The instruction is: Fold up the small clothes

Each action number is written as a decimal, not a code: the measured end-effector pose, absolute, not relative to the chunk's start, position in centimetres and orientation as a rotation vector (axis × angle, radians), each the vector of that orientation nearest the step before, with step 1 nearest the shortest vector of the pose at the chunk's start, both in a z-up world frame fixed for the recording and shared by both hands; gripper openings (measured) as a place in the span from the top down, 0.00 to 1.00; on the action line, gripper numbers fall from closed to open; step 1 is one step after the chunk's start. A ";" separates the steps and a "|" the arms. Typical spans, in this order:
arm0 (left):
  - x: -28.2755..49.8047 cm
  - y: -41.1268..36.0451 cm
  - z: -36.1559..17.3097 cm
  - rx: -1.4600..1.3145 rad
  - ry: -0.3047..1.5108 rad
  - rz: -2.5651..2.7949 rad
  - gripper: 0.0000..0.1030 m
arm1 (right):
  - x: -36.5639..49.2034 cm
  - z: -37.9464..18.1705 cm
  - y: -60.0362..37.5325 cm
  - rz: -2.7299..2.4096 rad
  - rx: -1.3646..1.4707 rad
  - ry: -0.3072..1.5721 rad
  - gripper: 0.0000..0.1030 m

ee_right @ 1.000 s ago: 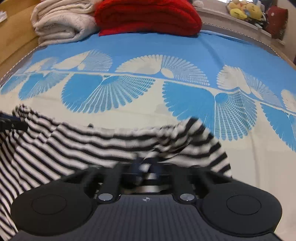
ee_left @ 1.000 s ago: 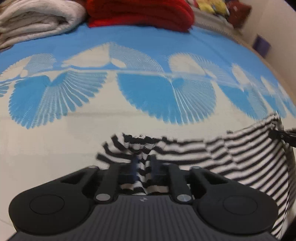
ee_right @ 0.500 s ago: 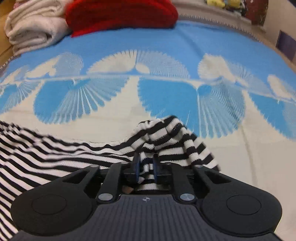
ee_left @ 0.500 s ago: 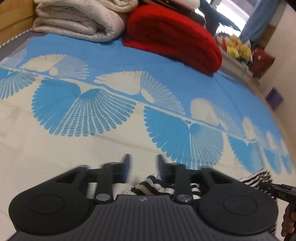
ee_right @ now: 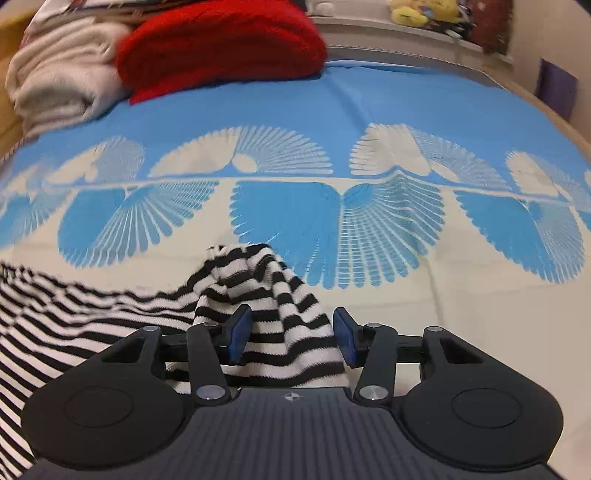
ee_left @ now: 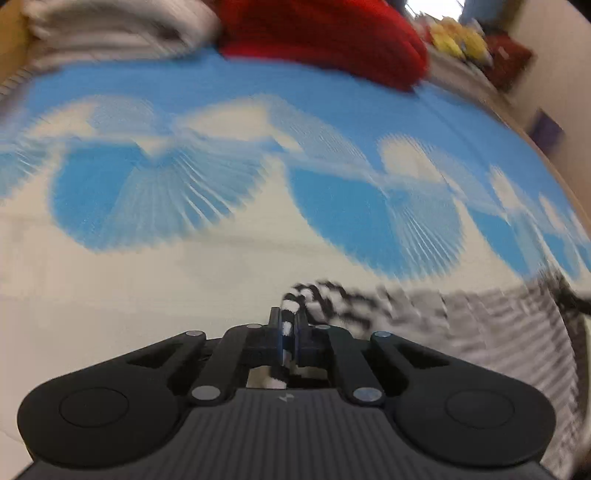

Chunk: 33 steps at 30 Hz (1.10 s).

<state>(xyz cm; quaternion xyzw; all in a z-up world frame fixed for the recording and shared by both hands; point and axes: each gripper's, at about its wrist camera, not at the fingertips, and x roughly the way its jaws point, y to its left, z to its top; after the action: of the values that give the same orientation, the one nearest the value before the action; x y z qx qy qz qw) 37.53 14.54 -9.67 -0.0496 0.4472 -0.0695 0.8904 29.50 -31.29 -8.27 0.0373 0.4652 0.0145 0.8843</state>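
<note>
Left wrist view first, and it's all smeared with motion blur: the left gripper (ee_left: 289,321) has just snapped its jaws together, and they sit narrow, pinching a thin upright fold of the striped garment (ee_left: 480,314), whose bands run off to the right as a grey streak. That pinch shows only from this side. Over to the right wrist view, and it's sharp. You can read the garment as a soft knit in even black and white bands, lying flat at near left and bunching into a rounded hump right in front of the camera. The right gripper (ee_right: 291,332) has just been opening its jaws, and they stand wide with the hump between them. The flat blue pads (ee_right: 240,328) are turned inwards, the left one just beside the knit and the right one at its edge, with no squeeze on the cloth. The whole garment rests on the near, cream part of the bedspread (ee_right: 369,107), a smooth woven sheet going from cream to bright blue, with a row of ribbed fan shapes across the middle. At far left is a folded cream blanket (ee_right: 55,85), thick and fleecy. Just right of it, touching, lies a plump red blanket (ee_right: 221,44), fuzzy and rounded. Further right, on a ledge beyond the bed, are yellow plush toys (ee_right: 424,11), and at far right a purple panel (ee_right: 557,88) stands against the wall.
</note>
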 end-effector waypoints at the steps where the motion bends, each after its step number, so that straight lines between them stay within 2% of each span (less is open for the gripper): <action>1: 37.5 14.8 -9.1 -0.114 0.880 -0.111 0.96 | 29.9 -8.4 -31.1 0.042 0.089 0.971 0.99; 3: 37.6 15.0 -8.4 -0.135 0.820 -0.100 0.96 | 30.2 -8.2 -31.1 0.027 0.123 0.933 0.98; 6: 38.2 14.2 -9.5 -0.096 0.876 -0.121 0.95 | 30.4 -6.9 -31.6 -0.061 0.170 0.825 0.98; 9: 38.7 13.6 -11.9 -0.036 1.028 -0.100 0.79 | 31.4 -8.6 -31.6 -0.109 0.171 0.911 0.97; 11: 38.4 13.9 -12.5 -0.034 1.078 -0.087 0.58 | 31.8 -10.7 -30.9 -0.088 0.121 1.036 0.95; 13: 37.8 14.8 -11.6 -0.058 1.068 -0.066 0.53 | 31.5 -11.2 -30.0 -0.081 0.037 1.061 0.88; 15: 36.7 16.2 -10.4 -0.143 1.087 -0.061 0.53 | 30.9 -10.2 -29.8 -0.100 0.017 1.044 0.77; 21: 30.8 20.2 -6.6 -0.423 1.165 -0.081 0.53 | 25.6 -6.0 -33.1 -0.115 0.271 1.047 0.73; 24: 26.6 21.0 -5.5 -0.479 1.161 -0.128 0.47 | 22.3 -4.4 -34.5 -0.104 0.377 1.066 0.68; 27: 23.3 21.4 -7.1 -0.490 1.197 -0.113 0.47 | 18.5 -4.1 -35.1 -0.099 0.450 1.097 0.62; 30: 22.0 21.5 -10.6 -0.475 1.330 -0.065 0.49 | 16.1 -5.5 -35.2 -0.112 0.491 1.150 0.62; 33: 22.3 21.4 -11.3 -0.471 1.332 -0.069 0.49 | 14.5 -7.0 -35.1 -0.132 0.516 1.218 0.62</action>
<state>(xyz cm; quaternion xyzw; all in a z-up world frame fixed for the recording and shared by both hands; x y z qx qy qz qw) 22.27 21.42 -11.30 -0.2162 0.6119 -0.0315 0.7602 14.52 -35.14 -7.03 0.2393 0.5651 -0.0611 0.7872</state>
